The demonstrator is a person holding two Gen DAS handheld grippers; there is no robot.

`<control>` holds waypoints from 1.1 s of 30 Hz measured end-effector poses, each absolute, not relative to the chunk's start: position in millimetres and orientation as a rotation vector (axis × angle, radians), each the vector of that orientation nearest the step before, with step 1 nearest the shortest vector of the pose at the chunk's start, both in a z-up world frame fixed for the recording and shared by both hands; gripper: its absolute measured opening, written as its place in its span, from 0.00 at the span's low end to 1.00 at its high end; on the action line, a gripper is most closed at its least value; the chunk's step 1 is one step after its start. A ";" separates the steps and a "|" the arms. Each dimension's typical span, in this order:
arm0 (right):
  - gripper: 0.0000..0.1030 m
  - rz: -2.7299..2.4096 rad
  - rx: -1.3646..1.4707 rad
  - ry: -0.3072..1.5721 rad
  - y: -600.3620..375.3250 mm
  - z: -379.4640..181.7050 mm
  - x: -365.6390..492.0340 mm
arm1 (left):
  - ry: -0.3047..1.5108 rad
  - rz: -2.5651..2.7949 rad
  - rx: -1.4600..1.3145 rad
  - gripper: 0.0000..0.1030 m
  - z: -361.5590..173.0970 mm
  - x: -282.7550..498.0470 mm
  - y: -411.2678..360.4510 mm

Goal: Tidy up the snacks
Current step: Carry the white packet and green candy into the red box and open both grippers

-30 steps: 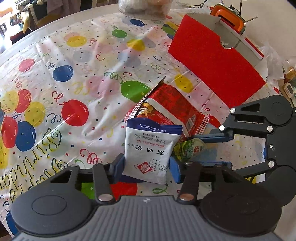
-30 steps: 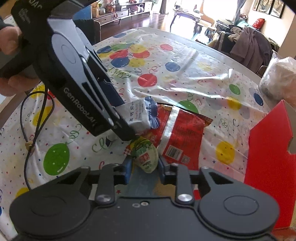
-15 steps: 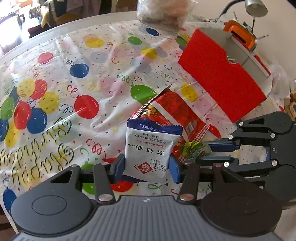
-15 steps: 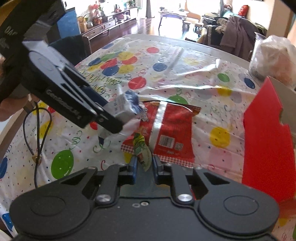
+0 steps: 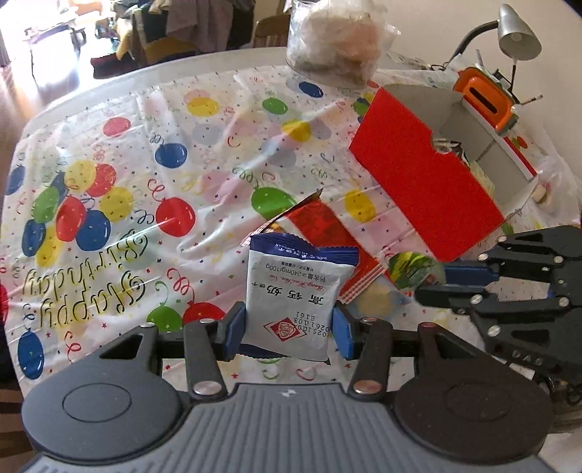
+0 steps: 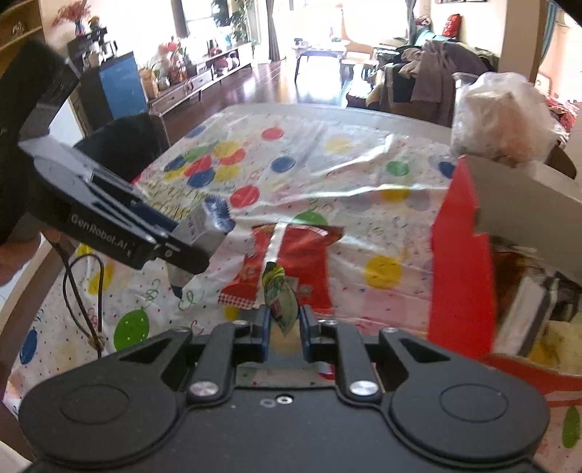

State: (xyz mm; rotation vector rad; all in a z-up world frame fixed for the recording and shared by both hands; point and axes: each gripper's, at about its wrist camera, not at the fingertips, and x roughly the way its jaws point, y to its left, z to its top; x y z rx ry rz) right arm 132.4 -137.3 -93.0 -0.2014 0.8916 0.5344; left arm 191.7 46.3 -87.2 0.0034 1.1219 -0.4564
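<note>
My left gripper (image 5: 287, 329) is shut on a white and blue snack packet (image 5: 291, 291), held upright above the tablecloth. From the right wrist view the same packet (image 6: 203, 227) sticks out of the left gripper (image 6: 189, 247) at the left. My right gripper (image 6: 284, 324) is shut on a small green snack packet (image 6: 282, 294), squeezed edge-on between its blue pads; in the left wrist view this green packet (image 5: 413, 269) shows at the right. A red snack bag (image 6: 291, 262) lies flat on the cloth below both. The red box (image 5: 425, 182) stands open to the right.
A balloon-print birthday tablecloth (image 5: 120, 203) covers the round table. A plastic bag of food (image 5: 334, 40) sits at the far edge. An orange device (image 5: 483, 96) and a desk lamp (image 5: 516, 34) stand behind the box. A black cord (image 6: 83, 302) lies at the table's left edge.
Both grippers have lifted off the cloth with their packets. The right gripper closed tighter, turning the green packet edge-on, and the red box has come closer in both views.
</note>
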 end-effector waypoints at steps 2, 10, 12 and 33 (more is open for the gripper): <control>0.14 0.533 -0.185 0.878 -148.7 -83.4 132.4 | 1.127 -0.442 -0.002 0.47 -80.6 190.1 38.2; 0.14 0.494 -0.124 0.816 -204.4 -50.1 137.0 | 1.090 -0.426 -0.018 0.47 -47.7 182.8 -10.3; 0.14 0.482 -0.114 0.801 -220.6 -43.9 138.8 | 1.083 -0.425 -0.025 0.47 -40.3 183.0 -24.8; 0.14 0.341 -0.079 0.804 -374.8 -40.3 181.2 | 1.093 -0.399 -0.035 0.47 -17.8 207.7 -195.0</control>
